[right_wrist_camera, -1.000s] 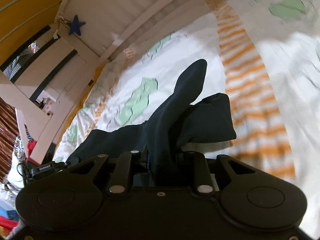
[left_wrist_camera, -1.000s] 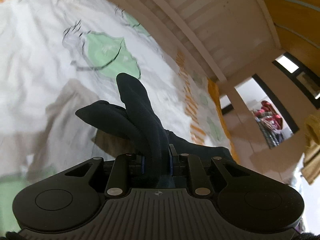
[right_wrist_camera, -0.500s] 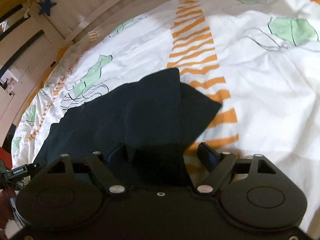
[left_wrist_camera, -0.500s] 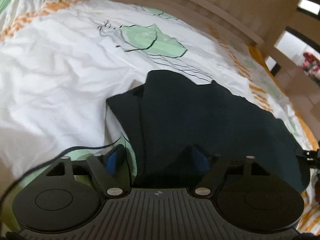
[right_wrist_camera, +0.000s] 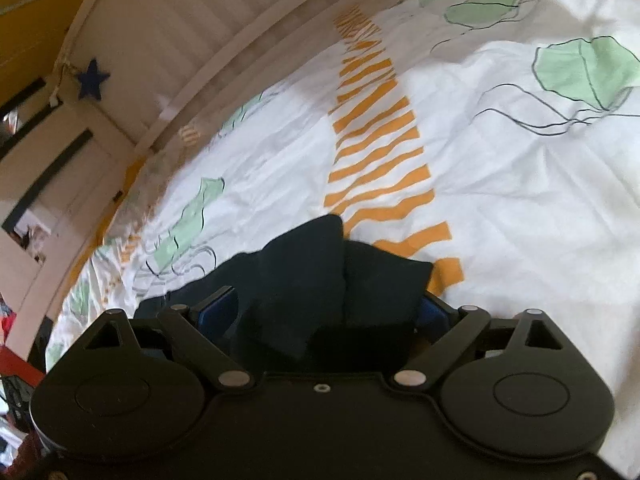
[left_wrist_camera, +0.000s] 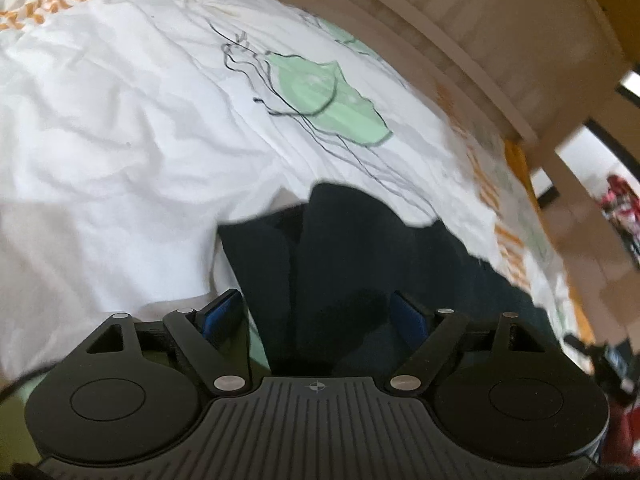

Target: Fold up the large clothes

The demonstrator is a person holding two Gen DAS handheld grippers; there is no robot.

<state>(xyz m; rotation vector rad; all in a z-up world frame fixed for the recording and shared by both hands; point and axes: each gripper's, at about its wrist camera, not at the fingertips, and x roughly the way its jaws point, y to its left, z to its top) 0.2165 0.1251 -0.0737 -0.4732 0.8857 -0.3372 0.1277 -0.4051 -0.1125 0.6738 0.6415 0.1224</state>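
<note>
A dark navy garment (left_wrist_camera: pixel 360 264) lies on a white bedspread (left_wrist_camera: pixel 120 128) printed with green shapes and orange stripes. In the left wrist view a bunched corner of it sits between the jaws of my left gripper (left_wrist_camera: pixel 318 314), which are opening; the blue pads (left_wrist_camera: pixel 222 312) stand apart from the cloth. In the right wrist view another corner of the garment (right_wrist_camera: pixel 320 280) lies between the jaws of my right gripper (right_wrist_camera: pixel 324 314), which are also opening wide, with the left pad (right_wrist_camera: pixel 218 310) clear of the fabric. The cloth rests slack on the bed.
A white slatted bed rail (left_wrist_camera: pixel 480 40) runs along the far side of the bed; the same rail (right_wrist_camera: pixel 200 52) carries a dark blue star (right_wrist_camera: pixel 92 78). White bedspread (right_wrist_camera: pixel 520 200) stretches away beyond the garment. Red clutter (left_wrist_camera: pixel 620 208) shows past the bed's end.
Both grippers went from shut on raised folds of the garment to wide apart. Both hands sank toward the bed, and the cloth dropped from hanging upright to lying on the bedspread.
</note>
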